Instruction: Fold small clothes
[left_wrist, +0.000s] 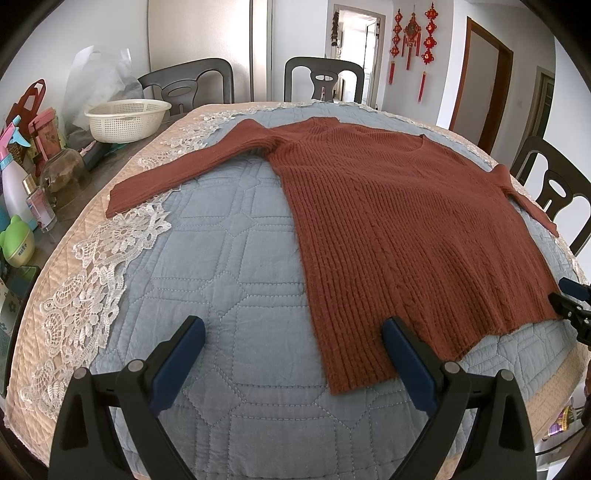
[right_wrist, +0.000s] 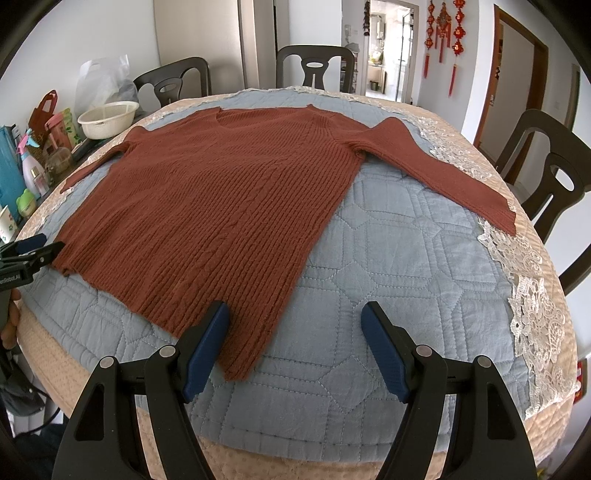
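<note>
A rust-brown ribbed knit sweater (left_wrist: 388, 218) lies flat and spread out on a blue quilted mat (left_wrist: 221, 266), neckline at the far side, both sleeves stretched outward. It also shows in the right wrist view (right_wrist: 221, 195). My left gripper (left_wrist: 293, 330) is open and empty, hovering at the sweater's near left hem corner. My right gripper (right_wrist: 295, 314) is open and empty at the near right hem corner. Each gripper shows at the edge of the other's view: the right one (left_wrist: 570, 301), the left one (right_wrist: 33, 247).
The mat (right_wrist: 406, 258) has a white lace border (left_wrist: 88, 295) over a peach quilt. On the left stand a white basket (left_wrist: 125, 118), spray bottle (left_wrist: 13, 173), glass jar (left_wrist: 64, 173) and other clutter. Dark chairs (left_wrist: 323, 79) surround the table.
</note>
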